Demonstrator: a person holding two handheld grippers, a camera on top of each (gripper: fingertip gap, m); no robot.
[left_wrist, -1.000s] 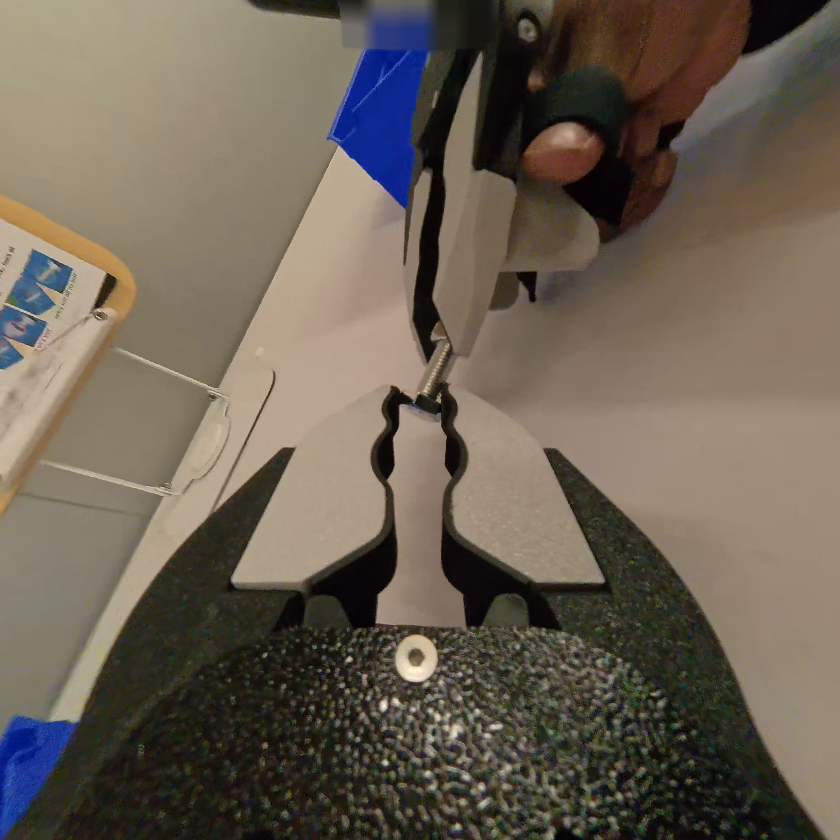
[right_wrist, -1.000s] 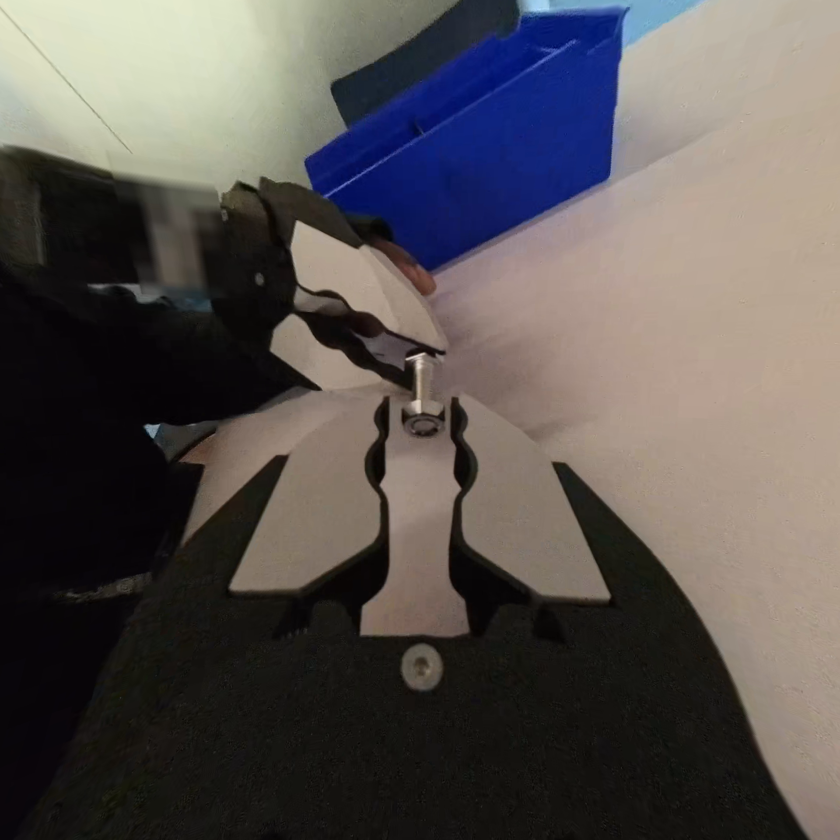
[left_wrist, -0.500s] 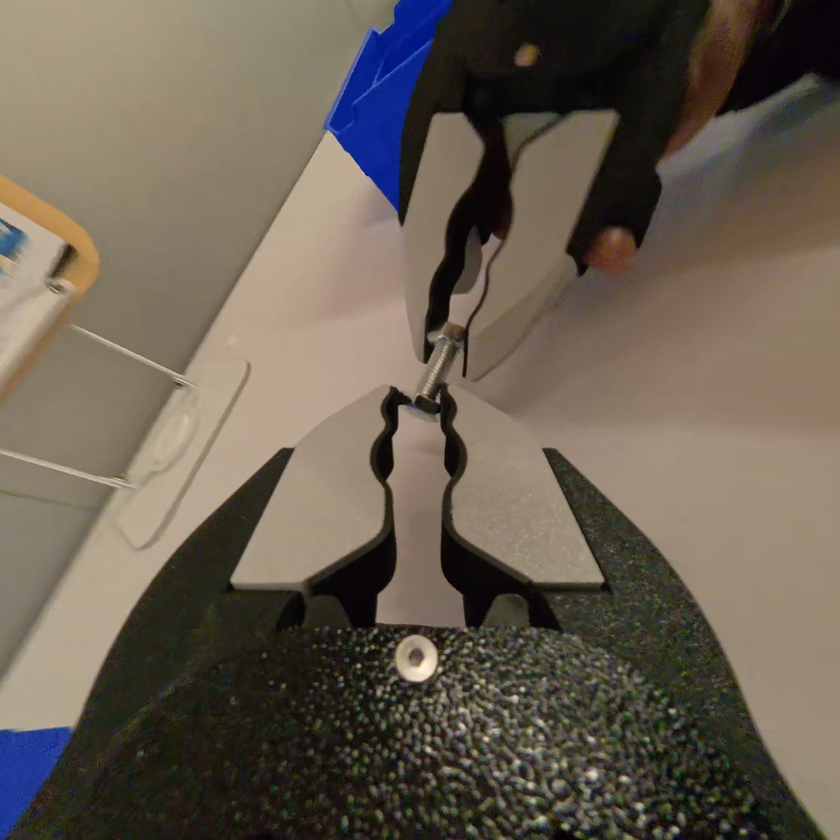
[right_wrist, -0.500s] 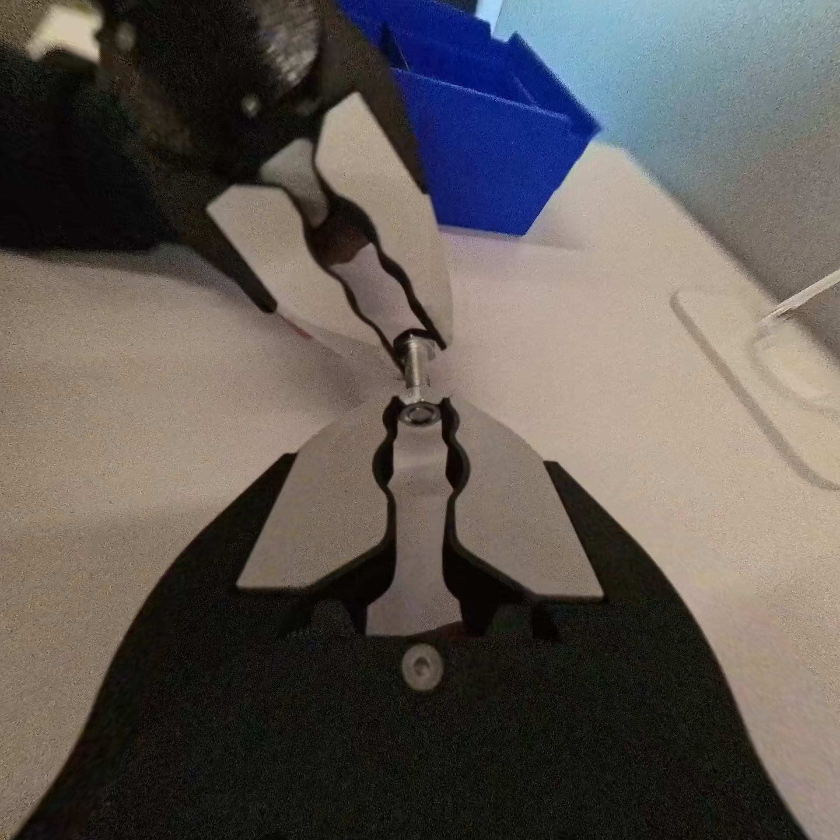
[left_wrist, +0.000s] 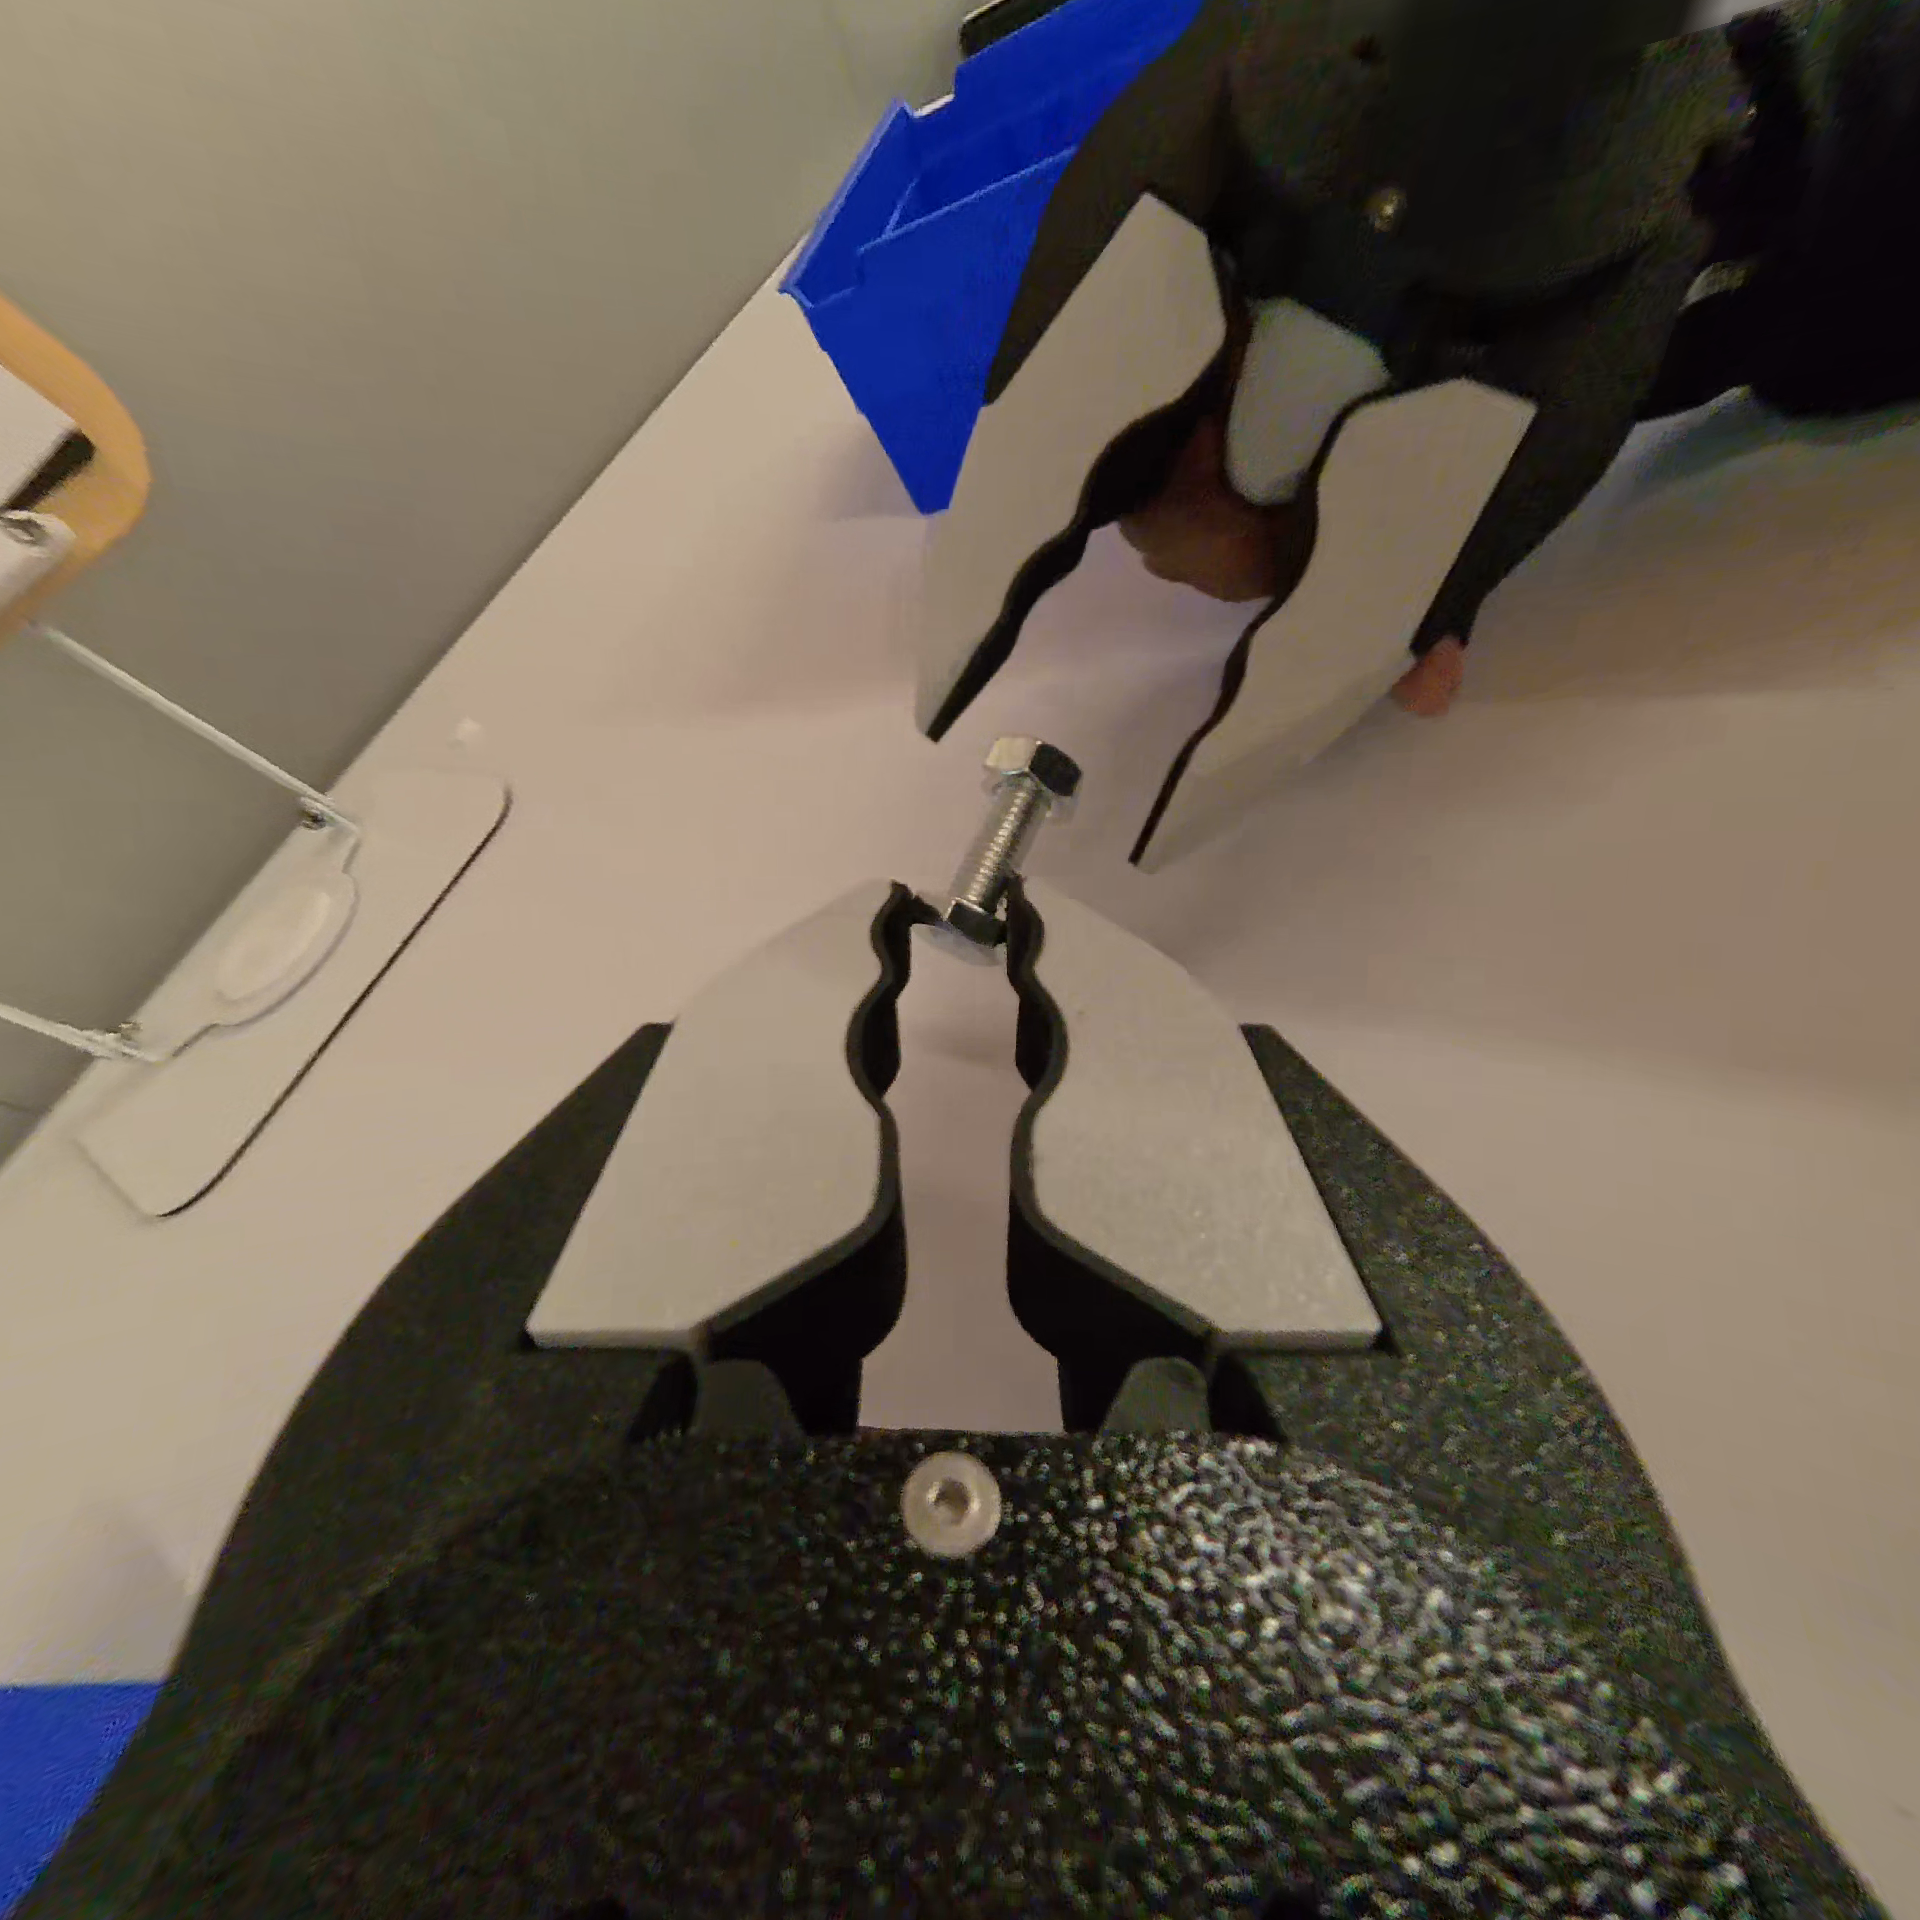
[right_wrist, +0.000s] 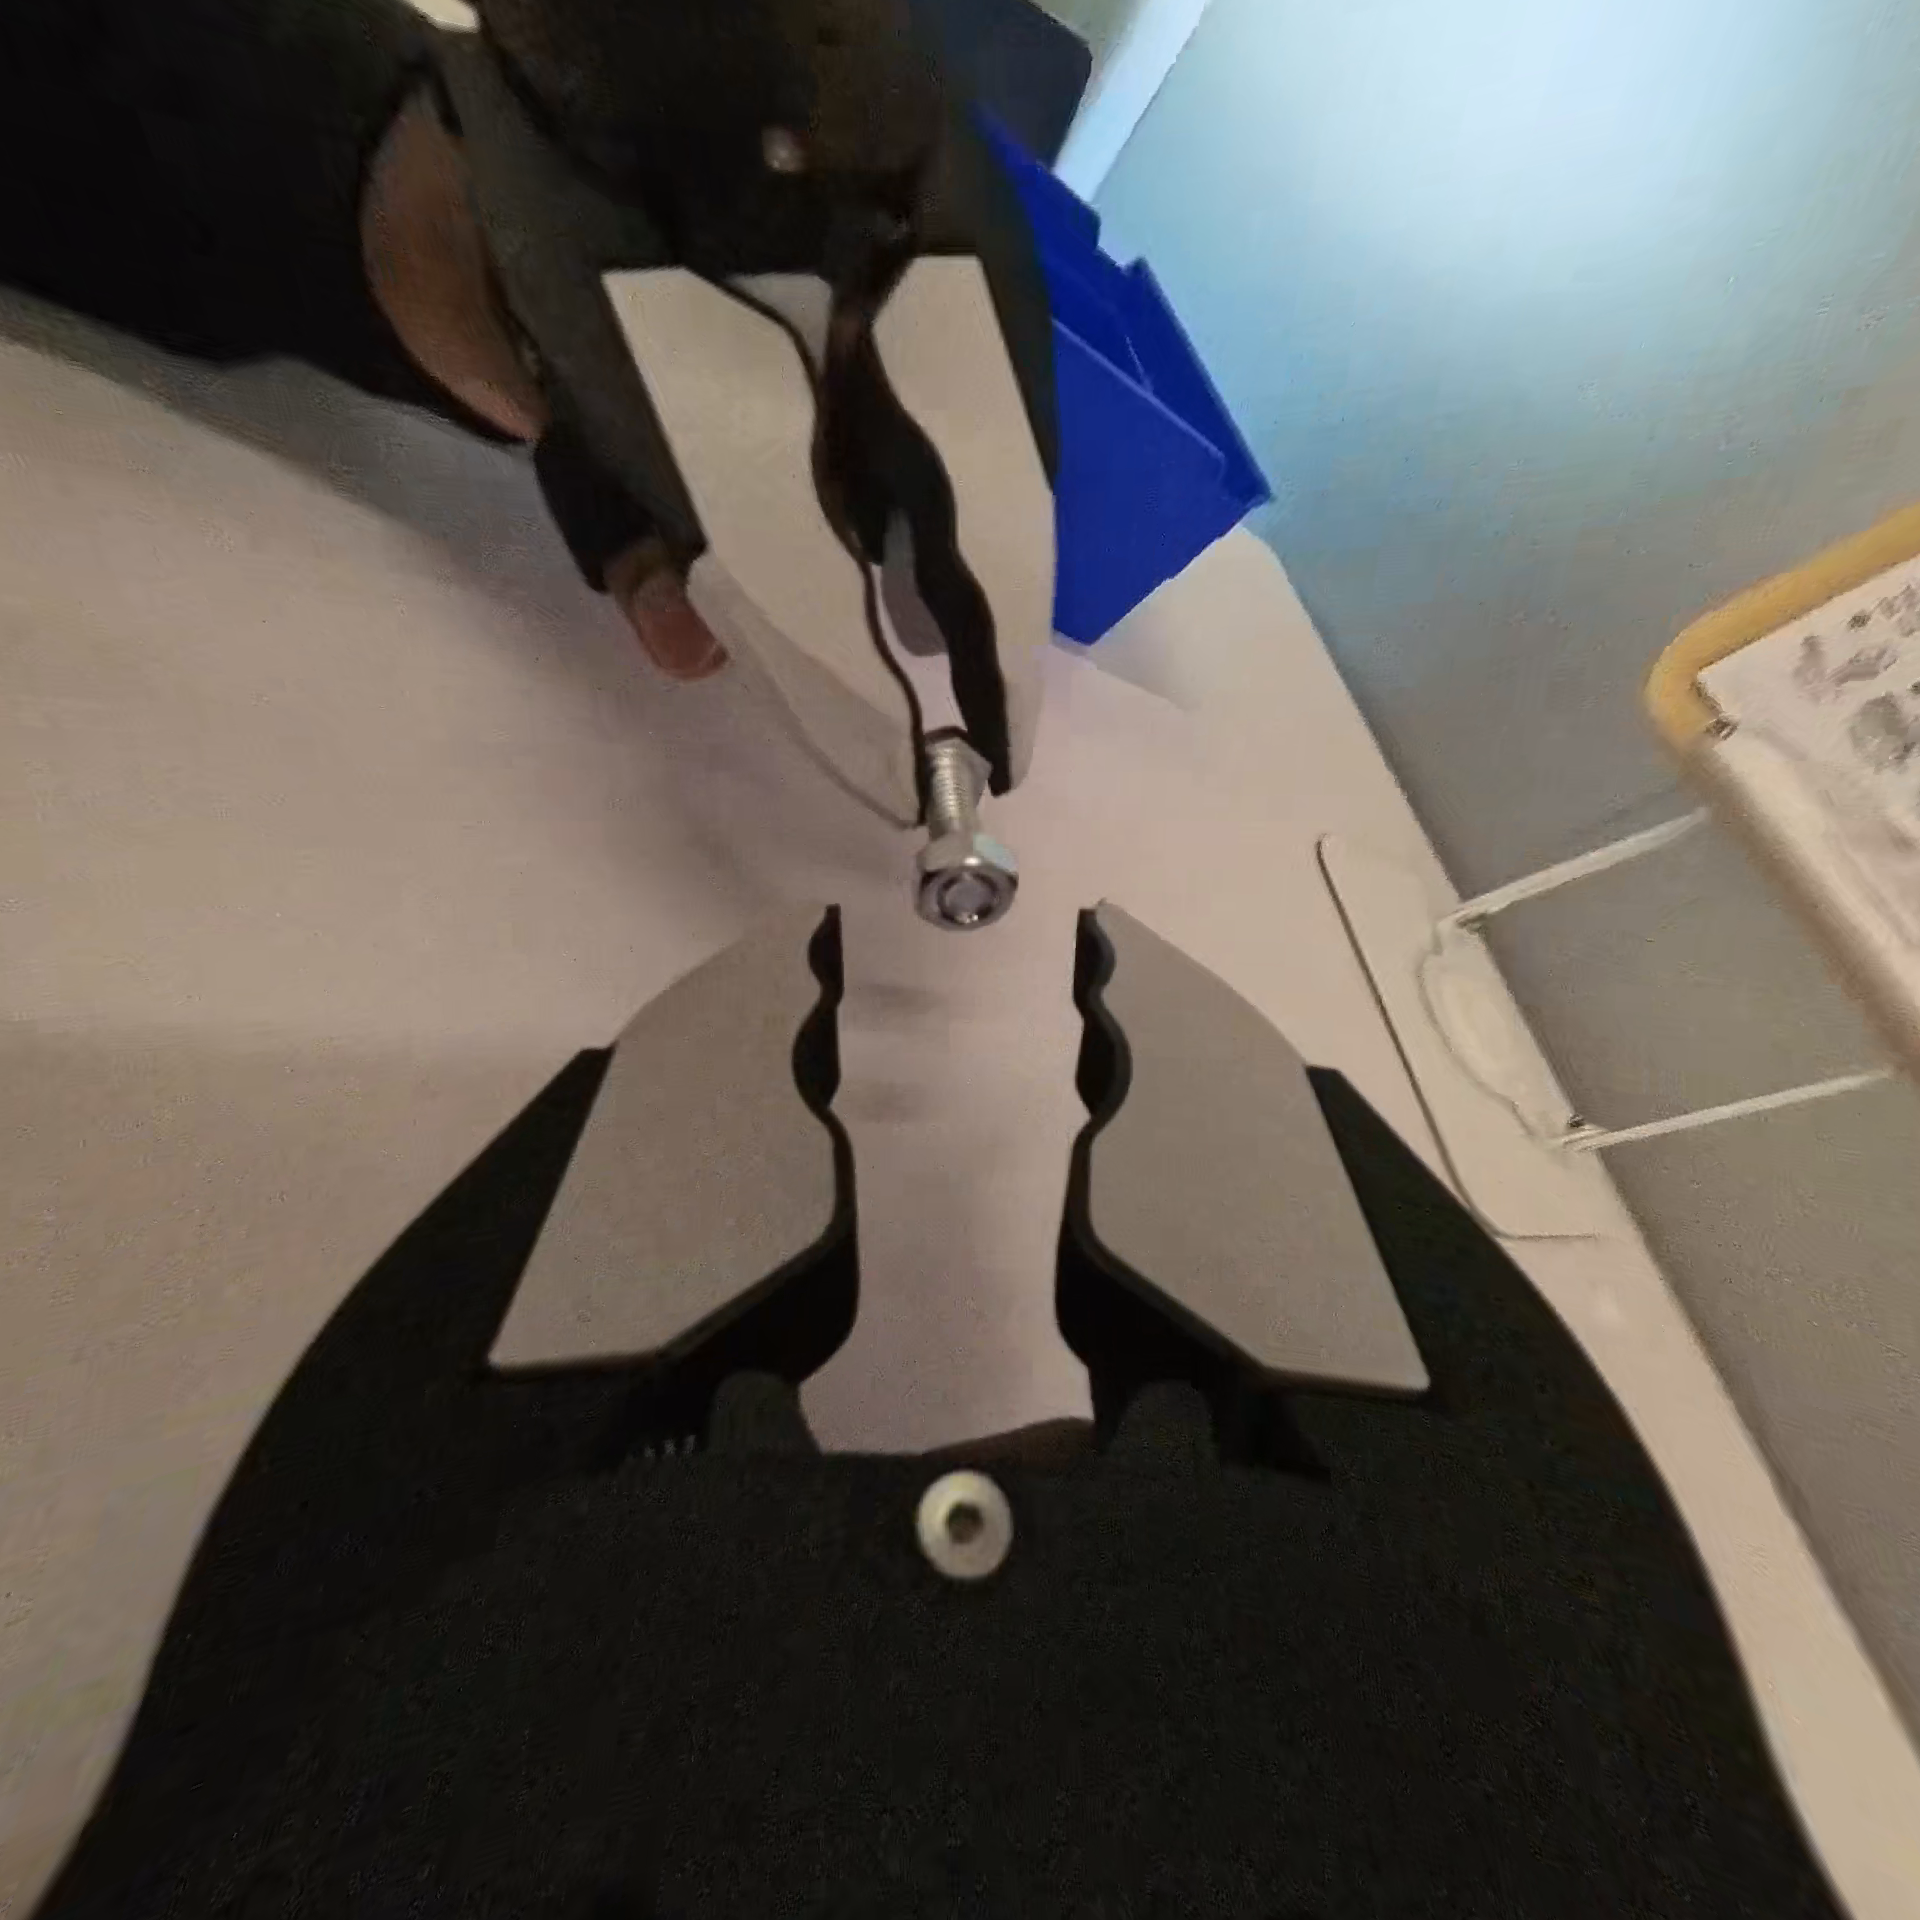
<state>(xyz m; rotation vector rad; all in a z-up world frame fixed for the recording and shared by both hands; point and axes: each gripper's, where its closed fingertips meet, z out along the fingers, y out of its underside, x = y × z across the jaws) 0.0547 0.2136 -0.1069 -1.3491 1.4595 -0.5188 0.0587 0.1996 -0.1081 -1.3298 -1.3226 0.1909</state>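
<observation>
Left gripper (left_wrist: 961, 914): closed on a nut (left_wrist: 971, 920) at the very tips; both fingertips press its sides, and the fingers behind stay narrowly apart.
Nut and bolt: a silver bolt (left_wrist: 1013, 826) is threaded into the held nut and sticks out forward from the left gripper, tilted a little to the right, its hex head (left_wrist: 1034, 769) at the far end, in the air above the table (left_wrist: 1455, 1039).
Right gripper (right_wrist: 956, 930): jaws open wide, nothing between them; its fingertips sit just short of the bolt head, one to each side, not touching it.
Seen from the left: the right gripper (left_wrist: 1039, 800) faces the bolt head with its two fingers parted, a gloved hand (left_wrist: 1455, 582) behind it.
Surroundings: a blue bin (left_wrist: 935, 291) stands at the back of the table by the grey wall (left_wrist: 364, 260); a clear stand (left_wrist: 260, 935) with wire legs holds a wood-edged board (left_wrist: 73, 488) near the table edge.
Left hand: (right_wrist: 623, 468) in a black fingerless glove, wrapped round the left gripper's body.
</observation>
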